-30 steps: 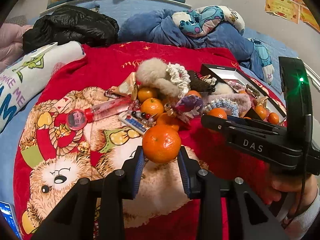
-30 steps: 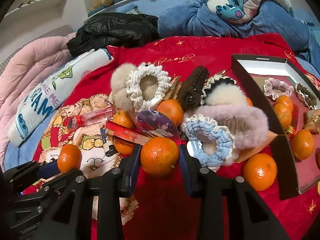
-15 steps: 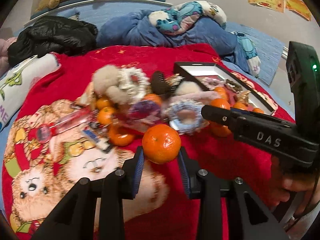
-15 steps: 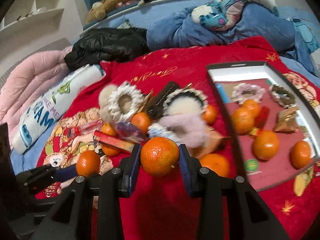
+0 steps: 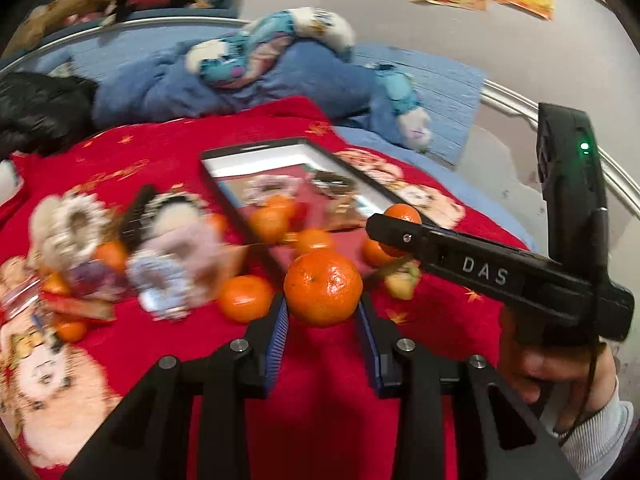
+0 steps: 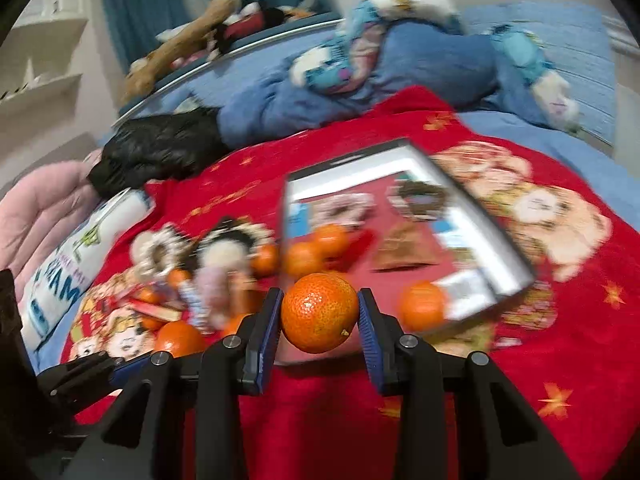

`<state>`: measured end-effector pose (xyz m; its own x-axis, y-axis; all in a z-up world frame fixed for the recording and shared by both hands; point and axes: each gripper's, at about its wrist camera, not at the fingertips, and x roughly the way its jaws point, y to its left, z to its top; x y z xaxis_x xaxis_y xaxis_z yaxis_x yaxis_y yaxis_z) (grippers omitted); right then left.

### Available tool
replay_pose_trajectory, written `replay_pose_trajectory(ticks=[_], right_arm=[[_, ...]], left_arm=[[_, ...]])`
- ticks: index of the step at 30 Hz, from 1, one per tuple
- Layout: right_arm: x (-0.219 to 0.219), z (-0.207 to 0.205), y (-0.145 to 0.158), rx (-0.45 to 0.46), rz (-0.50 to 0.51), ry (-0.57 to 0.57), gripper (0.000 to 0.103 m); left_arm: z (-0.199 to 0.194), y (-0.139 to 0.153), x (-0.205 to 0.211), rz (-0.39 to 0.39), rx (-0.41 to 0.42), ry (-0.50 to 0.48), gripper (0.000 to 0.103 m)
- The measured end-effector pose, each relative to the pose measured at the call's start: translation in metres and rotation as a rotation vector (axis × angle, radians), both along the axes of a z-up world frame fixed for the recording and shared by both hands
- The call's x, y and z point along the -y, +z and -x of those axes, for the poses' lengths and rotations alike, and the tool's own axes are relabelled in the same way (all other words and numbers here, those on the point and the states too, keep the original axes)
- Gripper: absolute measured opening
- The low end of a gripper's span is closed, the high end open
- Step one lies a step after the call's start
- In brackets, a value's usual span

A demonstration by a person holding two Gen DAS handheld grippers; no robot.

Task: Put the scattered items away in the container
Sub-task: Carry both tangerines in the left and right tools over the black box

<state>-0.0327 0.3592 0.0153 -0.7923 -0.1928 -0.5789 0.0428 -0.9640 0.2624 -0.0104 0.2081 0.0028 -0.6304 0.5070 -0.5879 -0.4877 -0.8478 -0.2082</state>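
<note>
The left gripper (image 5: 322,312) has its jaws closed on an orange (image 5: 323,287), with a blue pad pressing on each side of the fruit. The right gripper (image 6: 319,314) has its jaws closed on another orange (image 6: 319,307) in the same way. Both fruits are held up above the red blanket (image 5: 160,168) on the bed. From the left gripper, the black box (image 5: 256,147) lies just past its jaws, a bit to the left. Inside the box there are oranges, hair ties and a gold wrapper, but they are blurry. One loose orange (image 5: 245,298) sits on the blanket just left of the left jaws. Farther left of them is a heap of fluffy hair ties (image 5: 72,224) mixed with more oranges. The right gripper shows up on the right of the left jaws, with a hand (image 5: 560,376) in a pale sleeve under it. From the right gripper, the box (image 6: 480,216) lies right behind its jaws and reaches off to the right. The heap of hair ties (image 6: 216,252) is to the left of these jaws. The left gripper (image 6: 132,364) peeks in low on the left with its orange (image 6: 180,338). A black coat (image 6: 160,148) and blue bedding (image 6: 440,64) lie far past the jaws.
</note>
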Motion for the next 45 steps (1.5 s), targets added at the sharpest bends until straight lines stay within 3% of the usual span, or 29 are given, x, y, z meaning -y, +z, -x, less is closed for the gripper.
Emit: replay_pose_trajectory(ticks=[5, 10, 21, 25, 32, 36, 45], right_arm=[[-0.056, -0.013, -0.005, 0.009, 0.019, -0.096, 0.036], [-0.076, -0.014, -0.010, 0.020, 0.038, -0.111, 0.036], [-0.068, 0.023, -0.005, 0.011, 0.033, -0.048, 0.036], [-0.067, 0.048, -0.006, 0.045, 0.041, -0.024, 0.036], [-0.065, 0.085, -0.025, 0.158, 0.011, -0.027, 0.036], [-0.062, 0.100, -0.032, 0.191, -0.007, -0.023, 0.036], [-0.053, 0.112, -0.041, 0.200, -0.018, -0.040, 0.039]], left_arm=[[-0.003, -0.002, -0.037, 0.001, 0.000, -0.066, 0.035], [0.003, -0.009, -0.057, 0.014, 0.020, -0.076, 0.035], [0.054, -0.011, -0.076, 0.068, 0.062, -0.060, 0.035], [0.078, -0.013, -0.086, 0.107, 0.078, -0.058, 0.035], [0.112, -0.024, -0.098, 0.129, 0.196, -0.109, 0.035], [0.123, -0.015, -0.106, 0.158, 0.165, -0.117, 0.035], [0.145, -0.026, -0.096, 0.189, 0.164, -0.070, 0.035]])
